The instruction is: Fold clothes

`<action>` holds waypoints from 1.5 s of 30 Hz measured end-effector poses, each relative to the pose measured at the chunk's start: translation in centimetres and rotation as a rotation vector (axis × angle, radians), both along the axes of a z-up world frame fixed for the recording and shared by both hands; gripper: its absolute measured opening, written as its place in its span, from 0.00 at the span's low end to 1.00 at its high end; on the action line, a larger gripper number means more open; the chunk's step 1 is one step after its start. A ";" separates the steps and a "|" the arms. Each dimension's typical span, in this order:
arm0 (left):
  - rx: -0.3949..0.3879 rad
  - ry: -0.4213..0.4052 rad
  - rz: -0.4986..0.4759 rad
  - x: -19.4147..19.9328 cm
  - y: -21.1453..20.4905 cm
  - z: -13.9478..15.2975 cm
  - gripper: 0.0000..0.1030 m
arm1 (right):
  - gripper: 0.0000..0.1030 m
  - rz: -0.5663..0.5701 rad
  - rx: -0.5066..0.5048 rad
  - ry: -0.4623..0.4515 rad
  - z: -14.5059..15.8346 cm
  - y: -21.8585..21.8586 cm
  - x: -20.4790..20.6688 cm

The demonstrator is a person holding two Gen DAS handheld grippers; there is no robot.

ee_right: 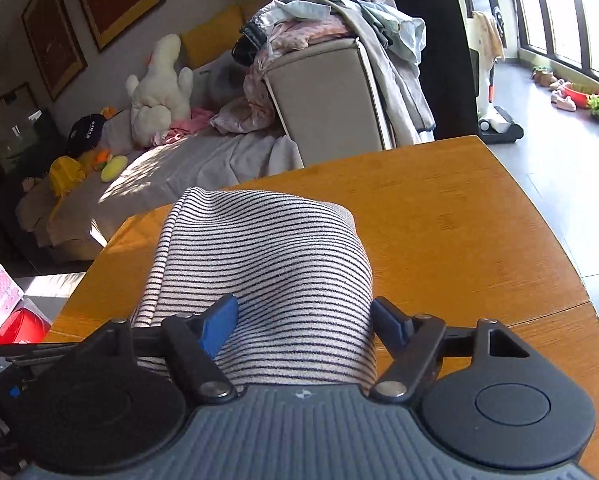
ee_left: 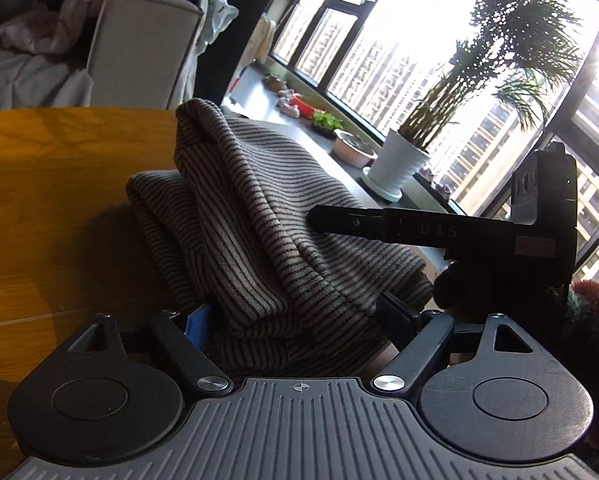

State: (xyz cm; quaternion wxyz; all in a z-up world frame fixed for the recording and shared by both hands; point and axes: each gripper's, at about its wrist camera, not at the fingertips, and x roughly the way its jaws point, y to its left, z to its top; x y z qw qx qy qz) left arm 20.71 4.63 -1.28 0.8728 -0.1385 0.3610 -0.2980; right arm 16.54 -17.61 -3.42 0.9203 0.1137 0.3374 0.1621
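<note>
Left wrist view: the striped garment (ee_left: 259,216) lies bunched and partly folded on the wooden table (ee_left: 59,184), toward its window-side edge. The left gripper (ee_left: 299,316) stands with jaws spread wide, folds of cloth lying between them — pads not visibly pressing. The right gripper (ee_left: 439,226) reaches in from the right, its tip over the cloth.

Right wrist view: the same garment (ee_right: 267,256) sits near the table's (ee_right: 459,216) sofa-side edge. The right gripper's (ee_right: 305,320) jaws are apart — fabric fills the gap; whether they pinch it cannot be told.
</note>
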 end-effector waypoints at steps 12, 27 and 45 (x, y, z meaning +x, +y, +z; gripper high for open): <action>-0.053 0.080 0.064 1.7 1.1 -1.8 0.79 | 0.79 0.003 0.110 0.061 -1.2 -2.3 -4.3; 0.002 -0.026 0.103 1.0 1.1 -0.3 0.78 | 0.81 -0.036 -0.028 -0.055 -1.4 -0.9 -2.8; 0.095 -0.045 0.174 1.4 2.7 -1.8 0.73 | 0.62 0.008 -0.246 -0.223 0.9 1.4 -5.3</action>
